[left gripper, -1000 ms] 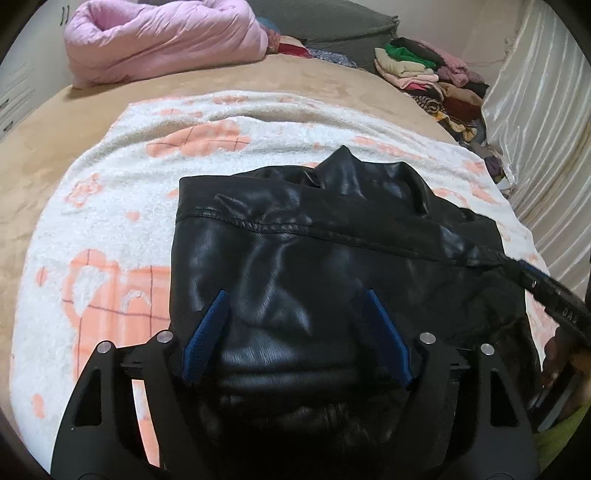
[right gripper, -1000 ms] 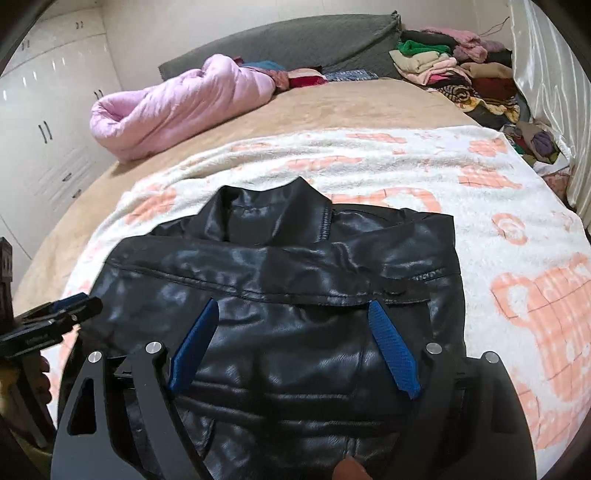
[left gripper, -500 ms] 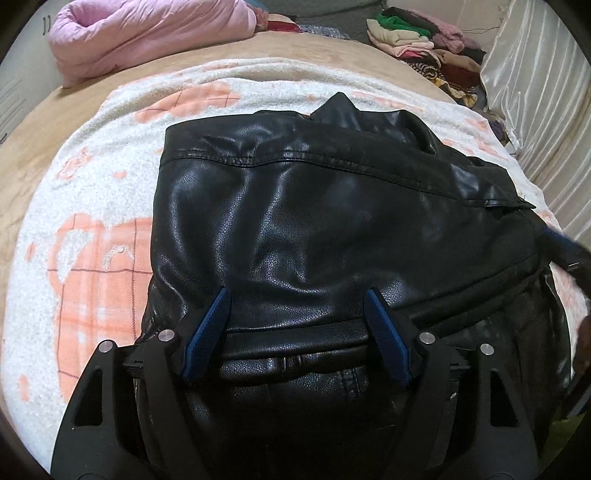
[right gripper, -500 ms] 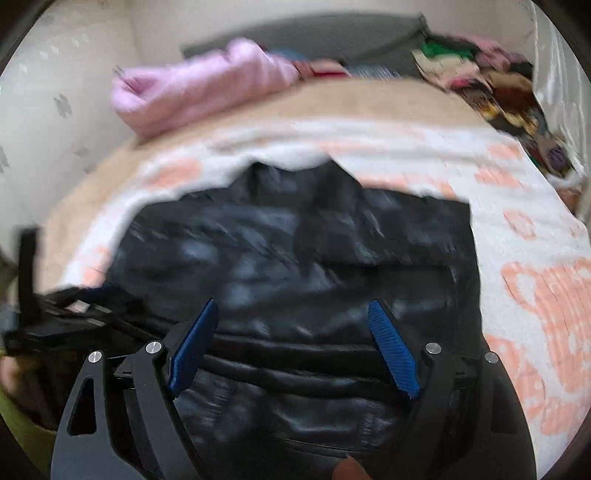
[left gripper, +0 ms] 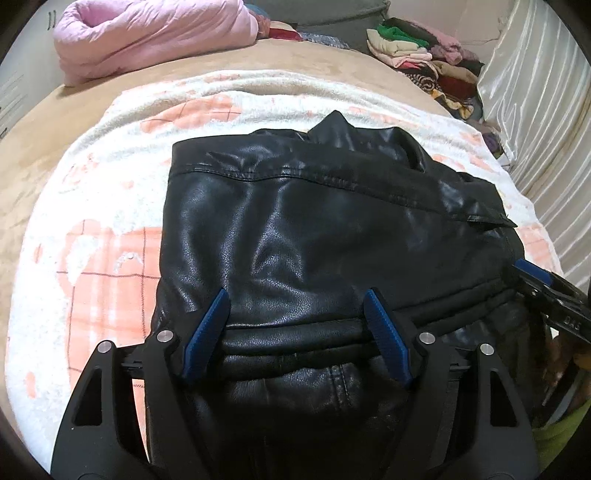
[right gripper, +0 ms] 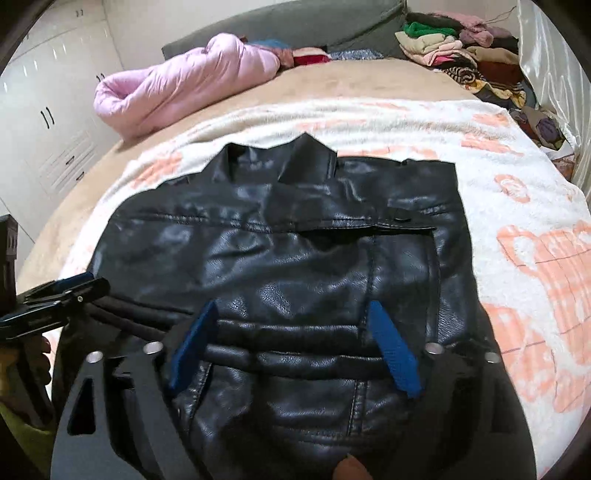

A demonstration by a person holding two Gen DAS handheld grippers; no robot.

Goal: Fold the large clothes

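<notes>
White blanket with orange check motifs (left gripper: 110, 258) spread over a tan bedcover (left gripper: 92, 96), rolled pink quilt (right gripper: 184, 85) at its far edge, grey headboard (right gripper: 295, 26) behind, stacked folded clothes (right gripper: 454, 48) beside pale curtains (left gripper: 535, 92), white wardrobe (right gripper: 48, 122) at left.

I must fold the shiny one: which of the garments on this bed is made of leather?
The black leather jacket, spread flat on the white-and-orange blanket under both grippers. The pink quilted coat and the stacked clothes are matte cloth.
</notes>
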